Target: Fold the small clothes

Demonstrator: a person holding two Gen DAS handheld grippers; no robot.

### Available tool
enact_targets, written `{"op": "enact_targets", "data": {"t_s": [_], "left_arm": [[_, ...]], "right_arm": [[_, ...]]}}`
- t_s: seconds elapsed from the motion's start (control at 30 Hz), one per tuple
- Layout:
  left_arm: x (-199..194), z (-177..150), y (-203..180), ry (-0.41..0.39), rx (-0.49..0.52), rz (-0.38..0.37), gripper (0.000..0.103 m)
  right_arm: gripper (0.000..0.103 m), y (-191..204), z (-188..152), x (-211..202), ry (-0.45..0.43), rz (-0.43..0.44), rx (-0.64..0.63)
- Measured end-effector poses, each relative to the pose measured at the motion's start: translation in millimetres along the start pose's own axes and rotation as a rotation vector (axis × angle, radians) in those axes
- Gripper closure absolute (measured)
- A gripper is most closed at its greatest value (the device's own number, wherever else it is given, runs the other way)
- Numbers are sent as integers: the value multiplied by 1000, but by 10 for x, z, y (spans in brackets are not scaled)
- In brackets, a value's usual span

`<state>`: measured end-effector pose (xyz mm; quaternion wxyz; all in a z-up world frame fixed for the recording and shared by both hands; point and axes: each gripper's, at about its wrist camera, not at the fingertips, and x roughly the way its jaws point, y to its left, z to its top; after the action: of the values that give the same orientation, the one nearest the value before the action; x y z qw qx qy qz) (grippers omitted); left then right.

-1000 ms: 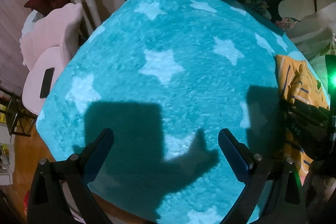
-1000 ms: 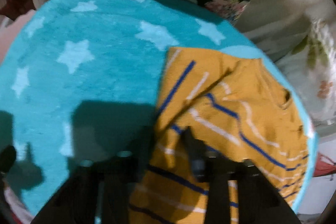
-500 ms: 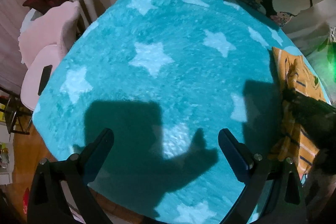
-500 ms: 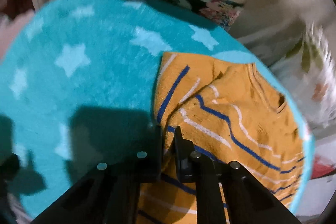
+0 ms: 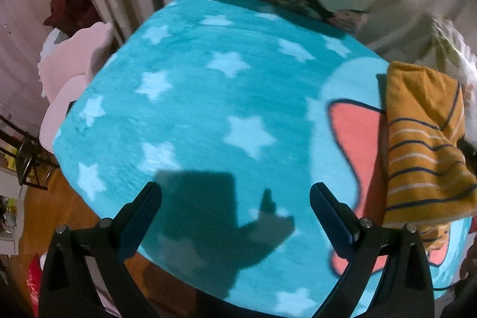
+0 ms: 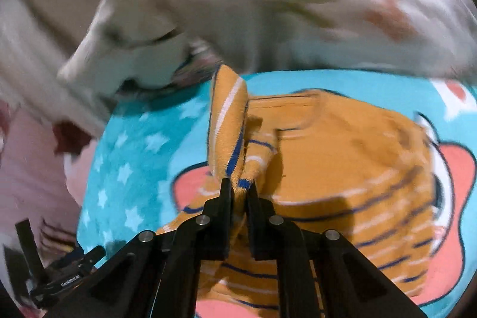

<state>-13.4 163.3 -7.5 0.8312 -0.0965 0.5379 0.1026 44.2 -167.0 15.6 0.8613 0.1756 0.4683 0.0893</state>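
Right tongs (image 6: 239,188): pinching a raised fold of the shirt (image 6: 342,157).
Left tongs (image 5: 235,198): spread wide, holding nothing, over the blanket (image 5: 208,109).
Shirt: orange, striped, on the blanket's right side, partly folded over.

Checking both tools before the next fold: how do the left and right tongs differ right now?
The left tongs are wide open and hold nothing; the right tongs are shut on a fold of the shirt. The left tongs sit over bare blanket, with the shirt off to their right; the right tongs sit over the shirt itself, lifting one edge. Both have black fingers.
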Motion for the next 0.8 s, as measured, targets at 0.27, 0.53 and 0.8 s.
{"op": "enact_targets", "data": {"t_s": [0.27, 0.53, 0.8], "left_arm": [[-44, -250, -824, 24, 79, -42, 4], [-78, -390, -1413, 0, 198, -56, 4], [53, -404, -1478, 35, 148, -83, 4]], "right_arm": [[94, -1427, -194, -33, 36, -29, 213], [95, -1818, -211, -106, 62, 39, 260], [66, -1499, -185, -549, 49, 90, 89]]}}
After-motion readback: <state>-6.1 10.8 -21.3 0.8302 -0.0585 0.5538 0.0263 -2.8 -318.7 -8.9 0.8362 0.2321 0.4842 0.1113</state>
